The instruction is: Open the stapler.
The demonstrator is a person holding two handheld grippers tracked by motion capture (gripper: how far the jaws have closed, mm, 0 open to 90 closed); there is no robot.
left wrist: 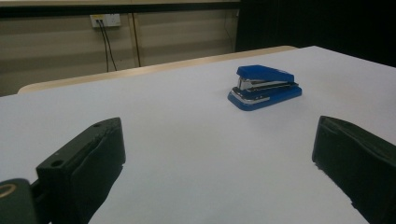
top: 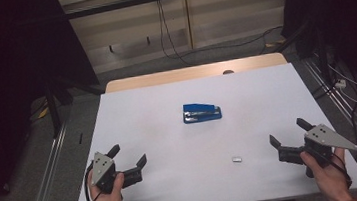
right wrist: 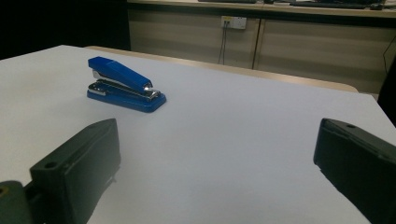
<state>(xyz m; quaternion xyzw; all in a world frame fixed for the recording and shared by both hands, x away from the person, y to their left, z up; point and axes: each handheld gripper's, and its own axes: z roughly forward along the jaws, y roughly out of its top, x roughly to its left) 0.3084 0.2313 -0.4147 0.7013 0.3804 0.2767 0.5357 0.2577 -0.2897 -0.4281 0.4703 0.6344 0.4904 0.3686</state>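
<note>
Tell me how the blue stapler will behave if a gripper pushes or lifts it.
The blue stapler looks rigid and probably fairly heavy for its size. Its flat base on the table suggests it slides rather than rolls. The raised, hinged top may close under a squeeze, and its smooth shell could slip.

Stapler (top: 202,112) sits on the surface (top: 266,96) about mid-width, a little toward the far edge, lying crosswise, well apart from everything else. Small metal piece (top: 237,159) lies on the surface nearer the front edge, right of centre, in front of and right of the stapler. Left tongs (top: 130,157) sit over the front-left corner, jaws pointing inward toward the middle, nothing between them. Right tongs (top: 287,134) sit over the front-right corner, jaws pointing inward, nothing between them. Metal piece lies between the two tongs, closer to the right ones, apart from both.
</note>
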